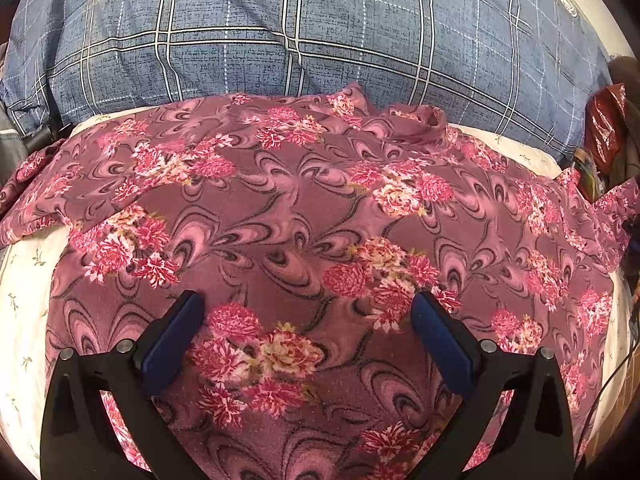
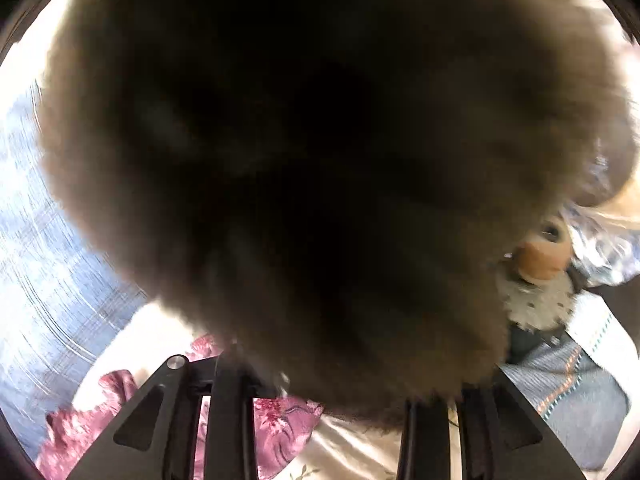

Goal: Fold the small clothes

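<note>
A maroon garment with pink flowers (image 1: 304, 216) lies spread on a white bed sheet (image 1: 28, 280). My left gripper (image 1: 306, 308) hovers over its near part, fingers wide apart and empty. In the right wrist view a dark brown furry mass (image 2: 312, 152) fills most of the frame and hides the right gripper's fingertips; only the black finger bases (image 2: 224, 412) show, set far apart. A corner of the floral garment (image 2: 280, 424) shows below them.
A blue plaid pillow (image 1: 304, 28) lies behind the garment. A red shiny bag (image 1: 604, 120) and clutter sit at the right edge, with a cable (image 1: 612, 376) beside the bed. In the right wrist view, a striped blue cloth (image 2: 568, 392) lies at the right.
</note>
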### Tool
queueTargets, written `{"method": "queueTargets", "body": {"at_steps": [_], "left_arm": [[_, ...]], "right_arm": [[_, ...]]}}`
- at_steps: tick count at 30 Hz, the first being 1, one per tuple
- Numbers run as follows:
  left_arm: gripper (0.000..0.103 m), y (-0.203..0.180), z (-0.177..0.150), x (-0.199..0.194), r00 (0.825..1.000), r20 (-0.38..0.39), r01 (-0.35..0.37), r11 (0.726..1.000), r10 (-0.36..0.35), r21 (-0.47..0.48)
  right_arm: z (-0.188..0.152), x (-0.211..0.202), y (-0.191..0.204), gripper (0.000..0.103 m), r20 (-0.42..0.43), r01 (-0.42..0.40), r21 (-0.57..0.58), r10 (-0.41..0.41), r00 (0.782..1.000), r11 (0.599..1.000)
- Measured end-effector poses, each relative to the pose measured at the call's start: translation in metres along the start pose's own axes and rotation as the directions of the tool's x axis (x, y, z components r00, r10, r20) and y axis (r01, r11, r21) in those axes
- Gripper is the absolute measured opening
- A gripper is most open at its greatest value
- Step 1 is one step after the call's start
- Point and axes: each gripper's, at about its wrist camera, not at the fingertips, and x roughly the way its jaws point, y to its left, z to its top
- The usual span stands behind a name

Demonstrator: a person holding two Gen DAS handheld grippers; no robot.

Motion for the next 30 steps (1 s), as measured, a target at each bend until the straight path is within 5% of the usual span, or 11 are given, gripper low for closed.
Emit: {"method": "queueTargets", "body": {"at_steps": [1,2,6,12,19,30], "left_arm": [[0.103,0.000,0.000,0.000,1.000,0.000,0.000,1.000,0.000,0.001],[0.103,0.000,0.000,0.000,1.000,0.000,0.001,1.000,-0.001,-0.001],[0.103,-0.002,0.000,0.002,1.000,-0.003,0.000,1.000,0.000,-0.001],[0.103,0.003,0.002,-0.001,1.000,-0.008,0.022,1.000,-0.022,-0.011],[0.103,0.033,0.016,-0.013,0.991,-0.073,0.095,0.982,-0.108,-0.160],[0.103,0.115,0.018,-0.086,0.999,-0.009,-0.038,0.970,0.037,-0.239]], "right_arm": [[0.001,0.001,0.002,0.026,-0.002,-0.010,-0.009,0.010,1.000,1.000],[0.001,-0.001,0.002,0.009,0.000,-0.020,-0.011,0.020,1.000,1.000],[-0.008,-0.025,0.008,0.008,-0.001,-0.124,0.013,0.124,0.992,0.992],[-0.034,-0.082,0.068,0.008,-0.045,-0.315,-0.115,0.312,0.949,0.942],[-0.110,-0.097,0.207,0.008,-0.198,-0.499,-0.236,0.461,0.865,0.834],[-0.244,-0.166,0.331,0.008,-0.443,-0.699,-0.320,0.551,0.707,0.639]]}}
